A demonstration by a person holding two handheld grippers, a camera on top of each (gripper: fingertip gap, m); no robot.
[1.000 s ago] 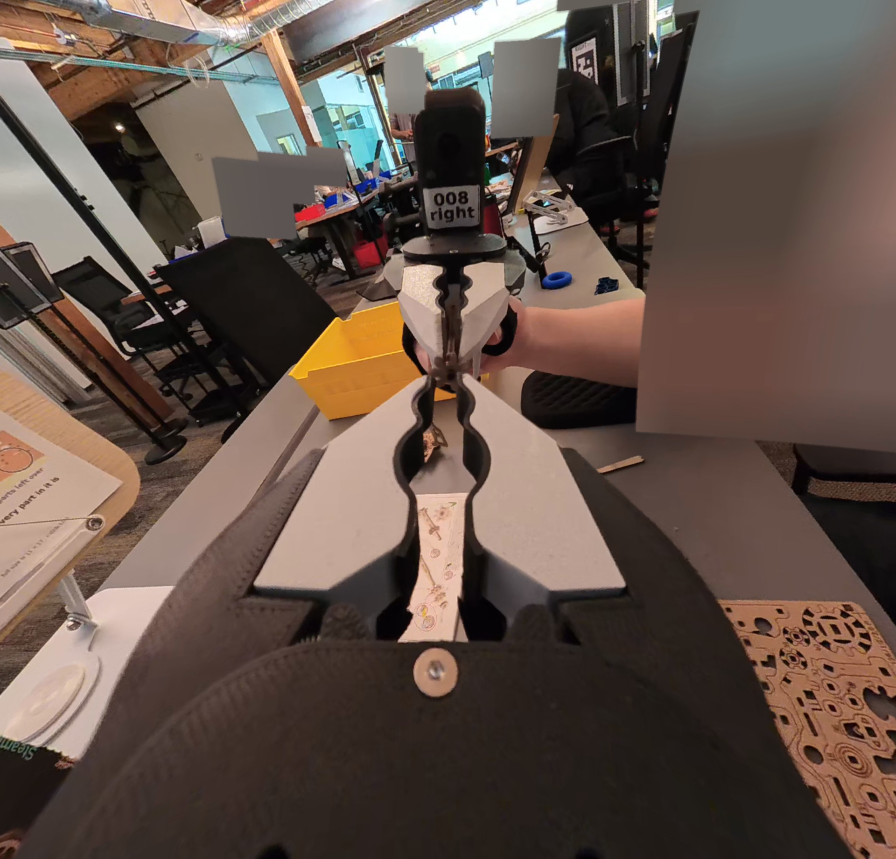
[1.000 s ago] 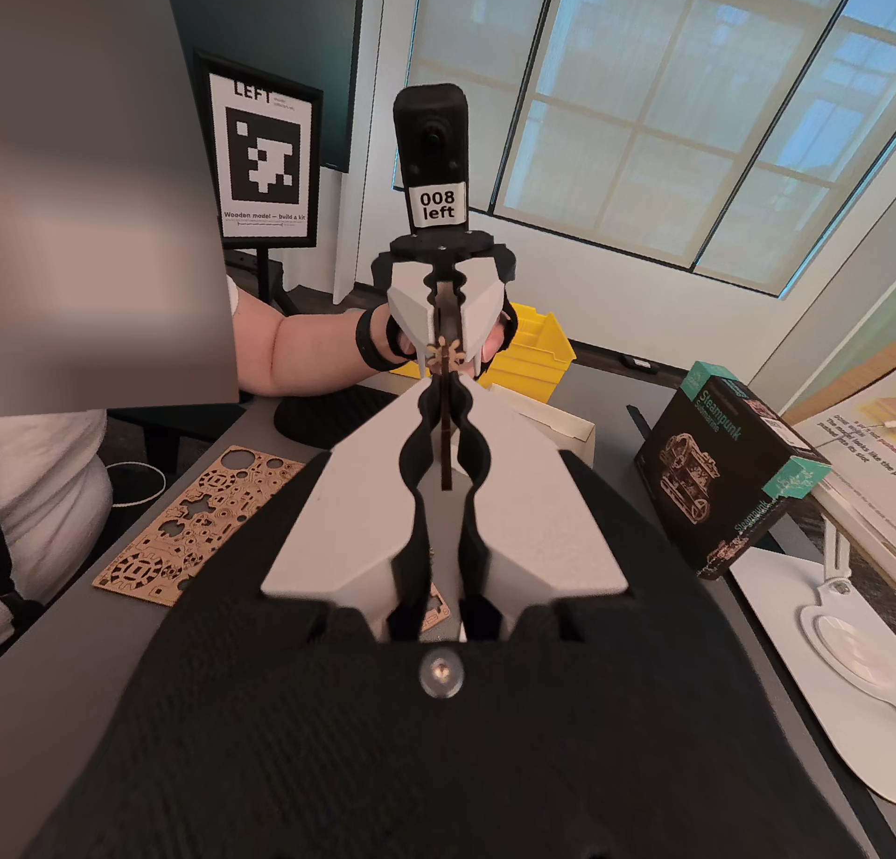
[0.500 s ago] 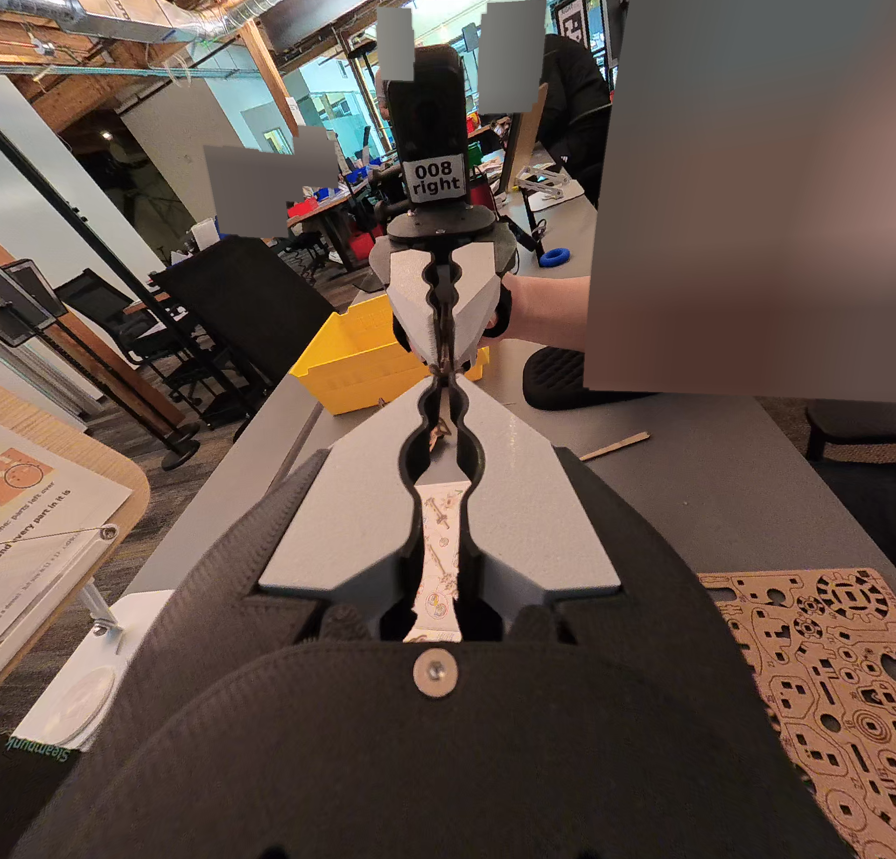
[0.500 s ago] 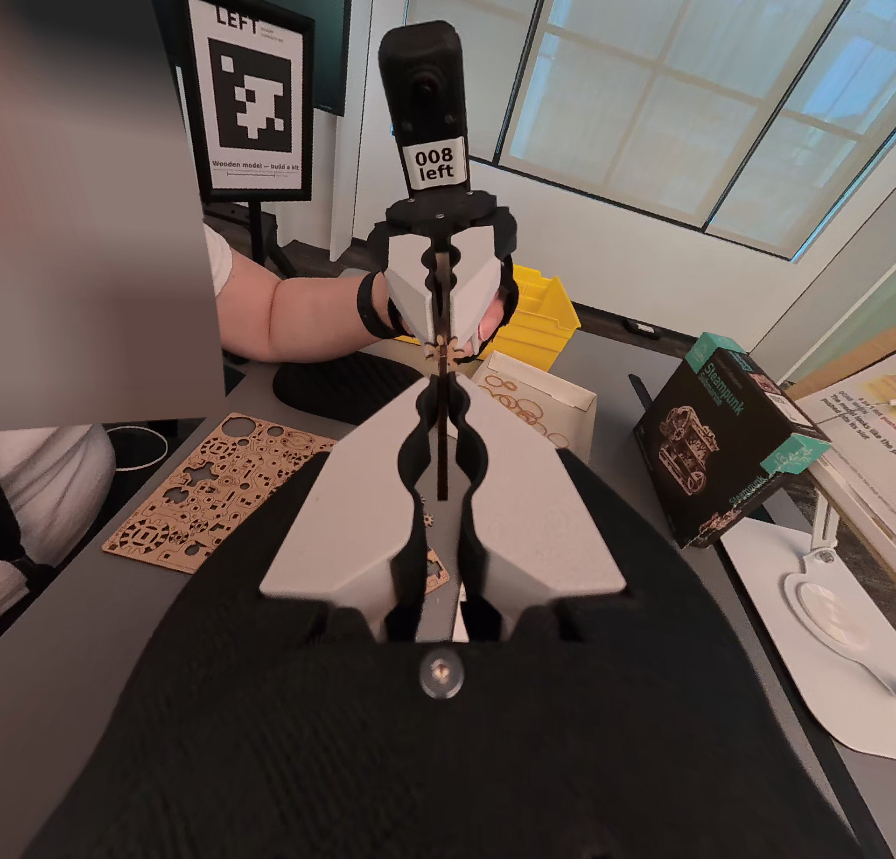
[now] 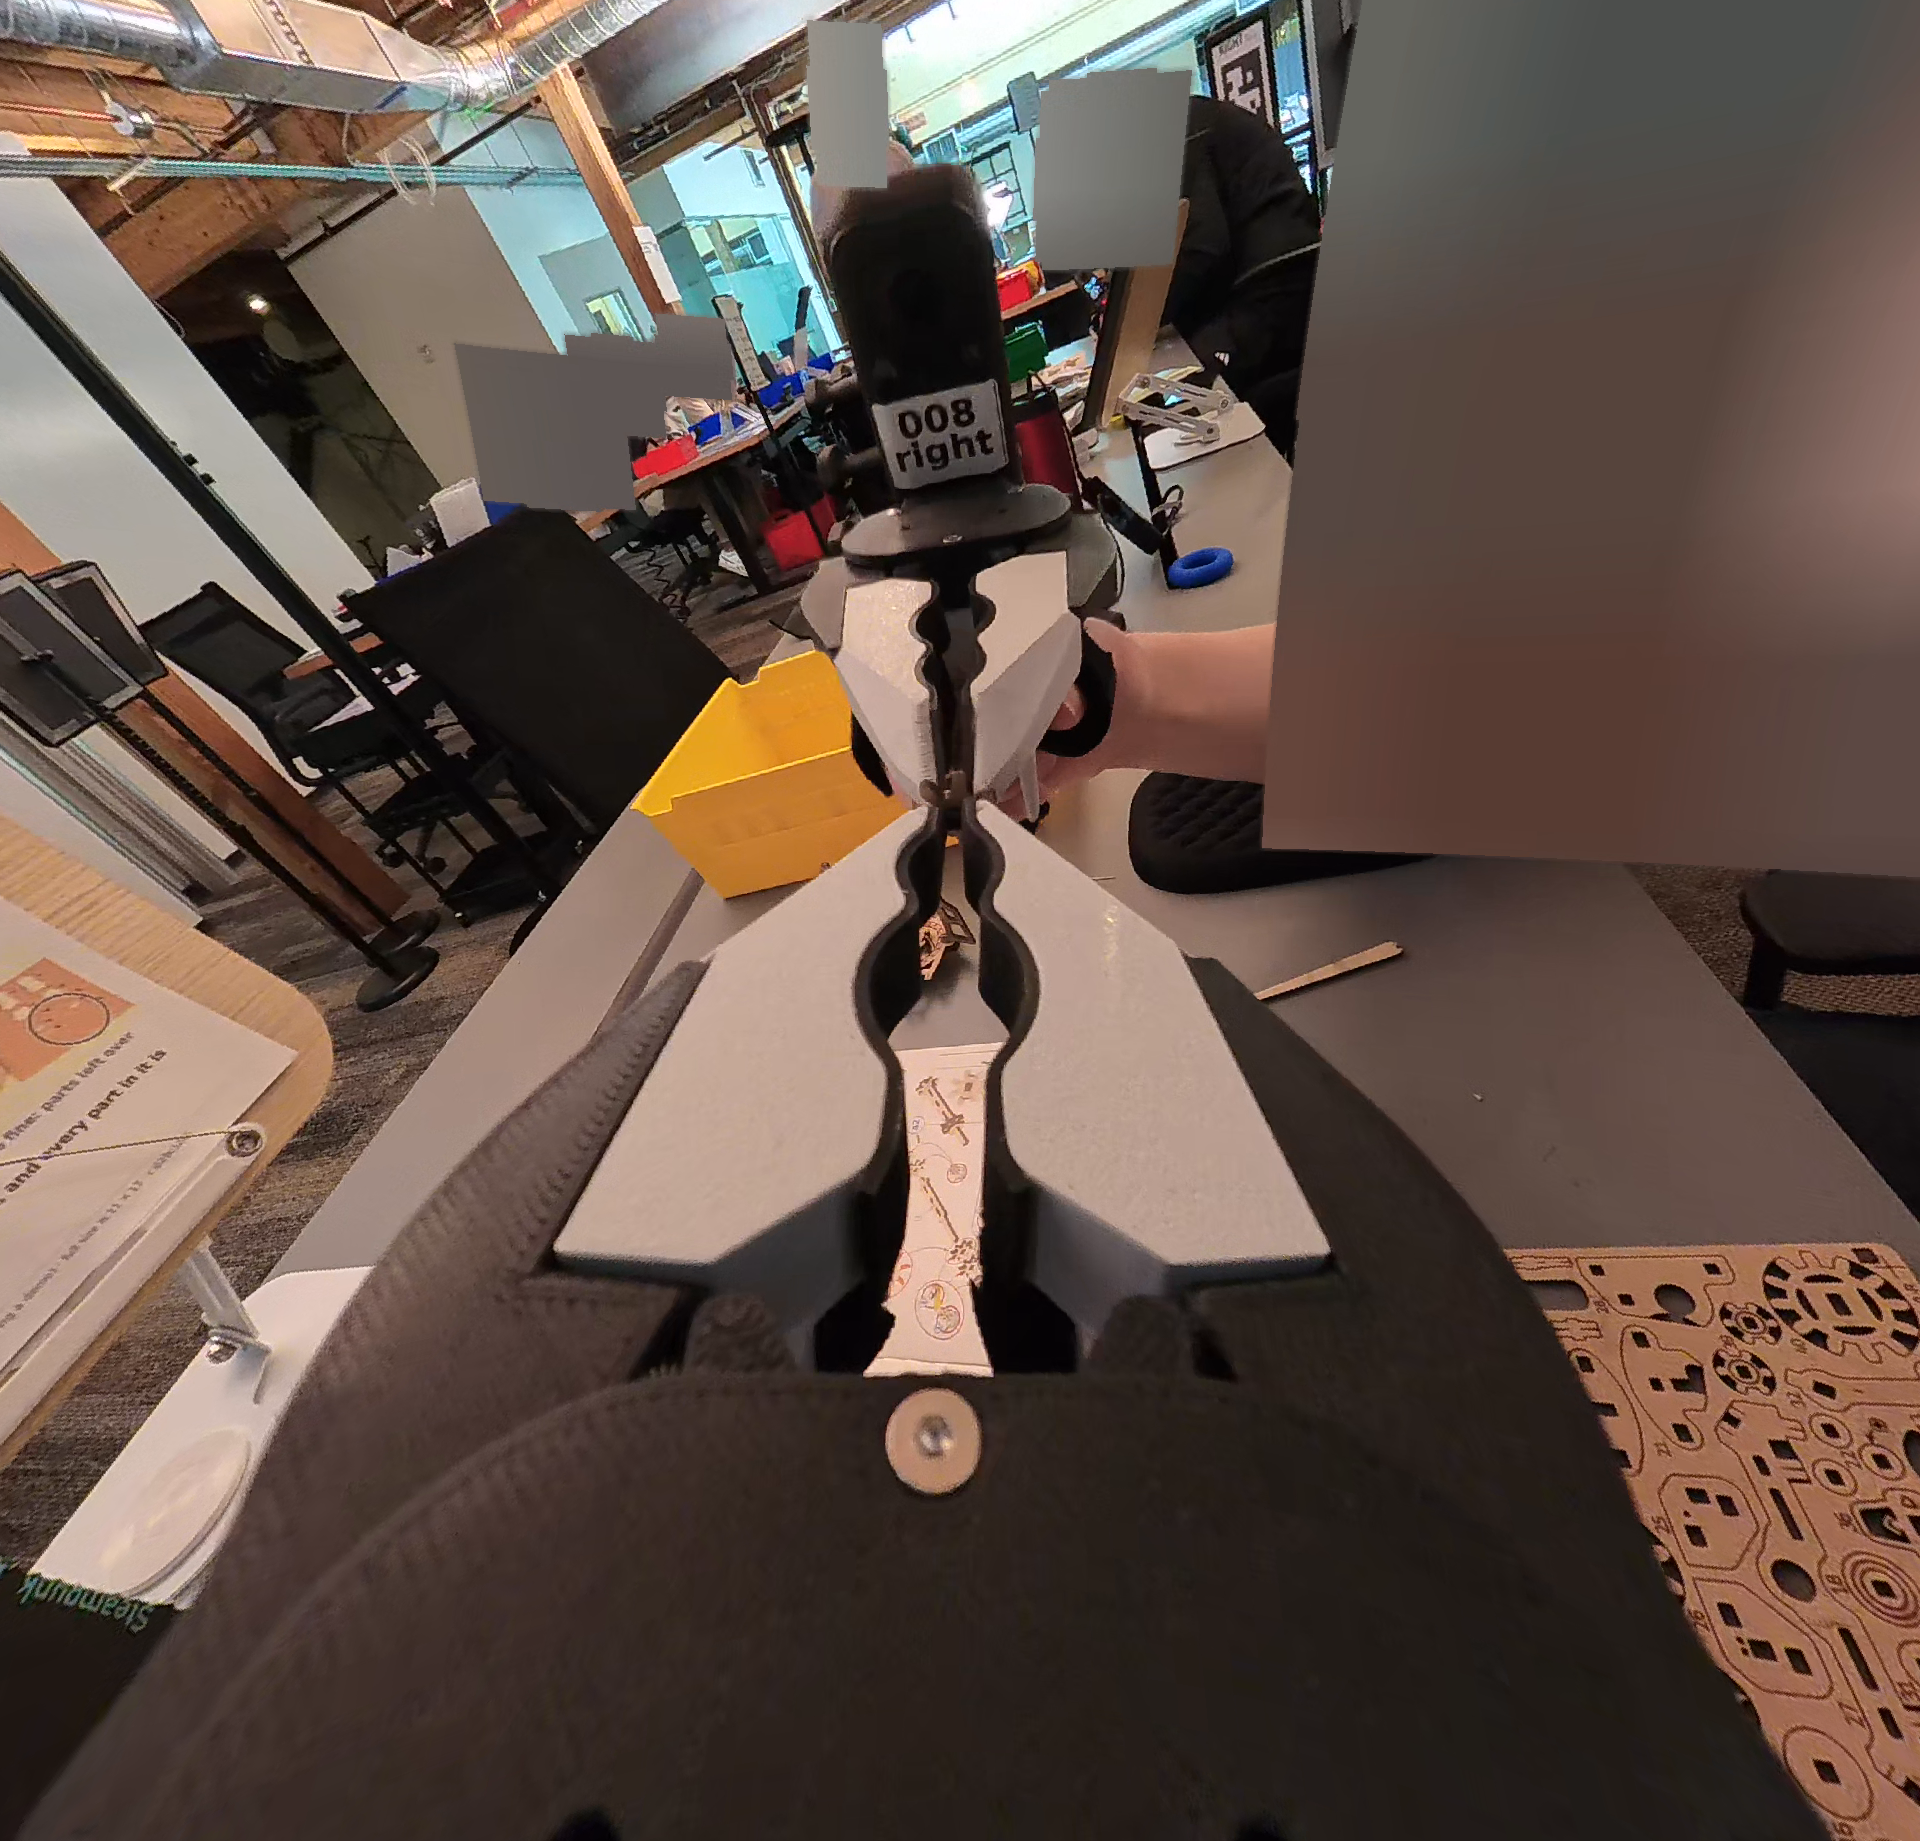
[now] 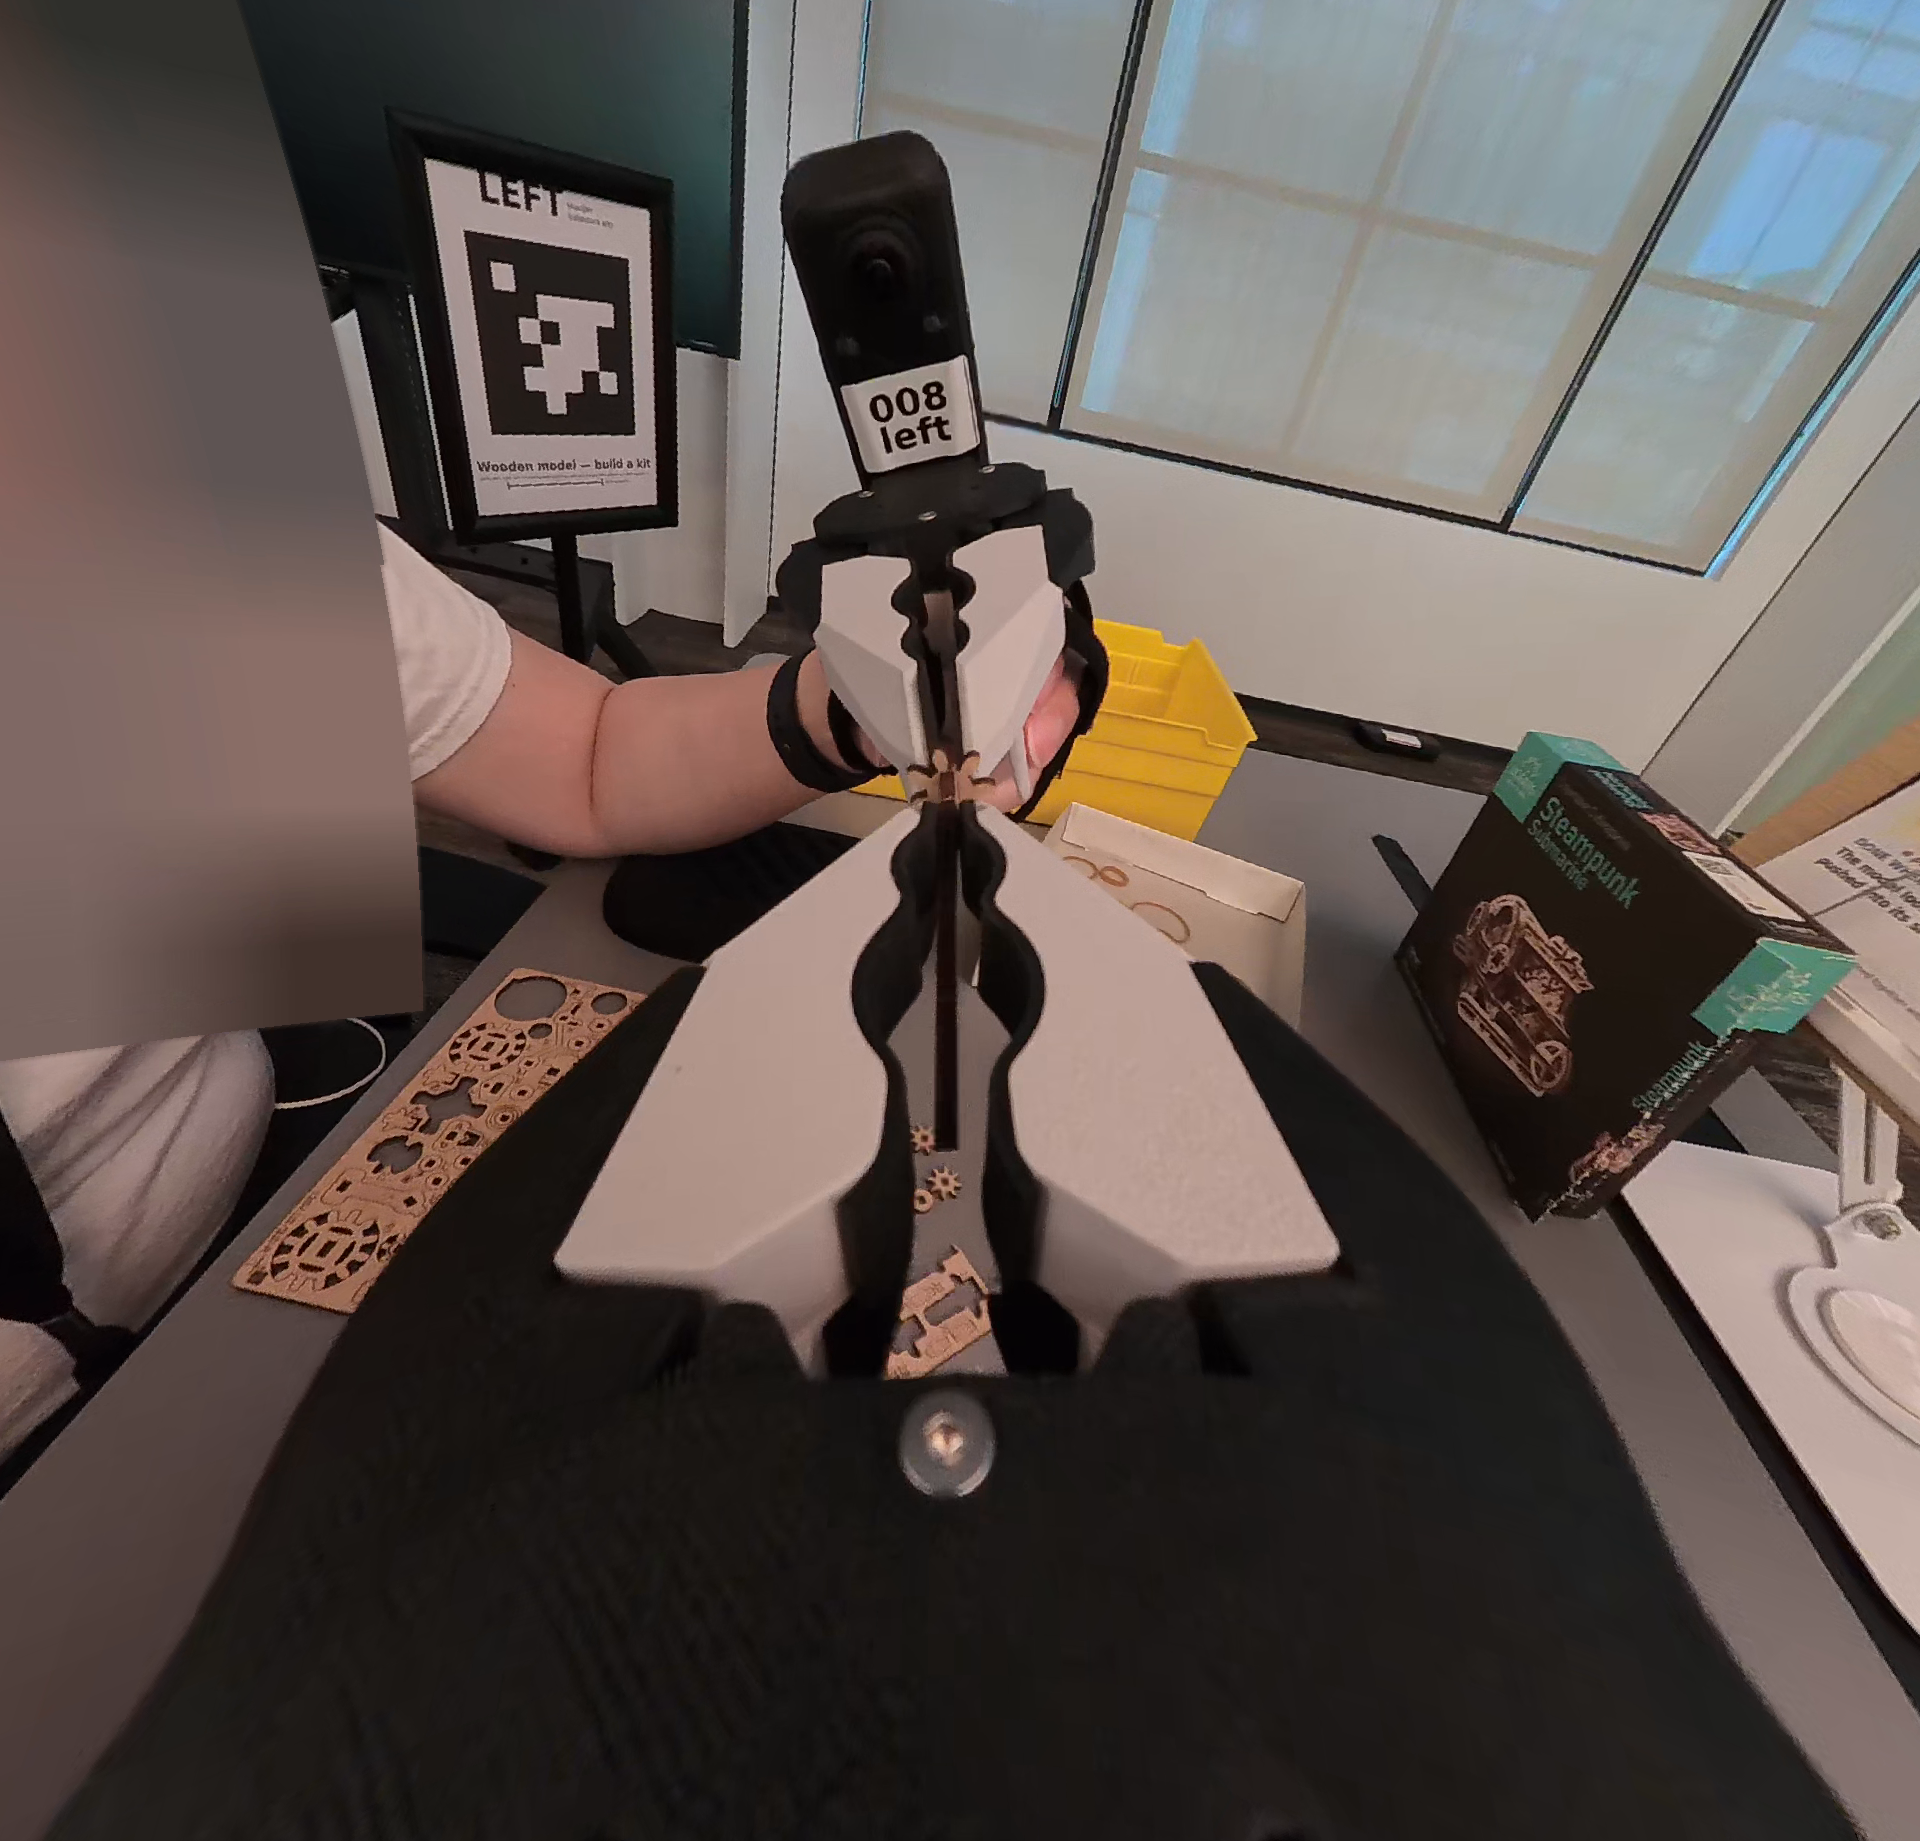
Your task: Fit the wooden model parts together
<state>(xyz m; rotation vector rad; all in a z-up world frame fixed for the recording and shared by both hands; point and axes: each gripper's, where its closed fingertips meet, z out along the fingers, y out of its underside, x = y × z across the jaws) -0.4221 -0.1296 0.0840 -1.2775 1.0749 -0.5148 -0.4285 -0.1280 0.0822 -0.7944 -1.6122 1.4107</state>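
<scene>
My left gripper [image 5: 948, 817] and right gripper [image 6: 943, 823] are both shut and meet tip to tip above the grey table [image 5: 1507, 1043]. The right gripper holds a thin dark wooden strip [image 6: 945, 970], seen edge-on between its fingers. A small toothed wooden gear [image 6: 943, 777] sits where the tips meet, at the left gripper's [image 6: 940, 752] fingertips. In the left wrist view the right gripper [image 5: 948, 783] faces me, and the joint between the tips is too small to make out. Which gripper bears the gear I cannot tell.
A laser-cut wooden sheet [image 5: 1766, 1459] [image 6: 416, 1137] lies near the person. Loose small gears [image 6: 943, 1183] and a cut part [image 6: 935, 1313] lie under the right gripper. There are also a yellow bin [image 5: 769, 783], a white box [image 6: 1174, 898], a black kit box [image 6: 1600, 970], a wooden stick [image 5: 1330, 968] and an instruction sheet [image 5: 940, 1168]. My left and right fingertips are right by each other.
Both grippers stay shut and tip to tip. The pair has shifted a little over the table, so loose gears now show through the right gripper's gap.
</scene>
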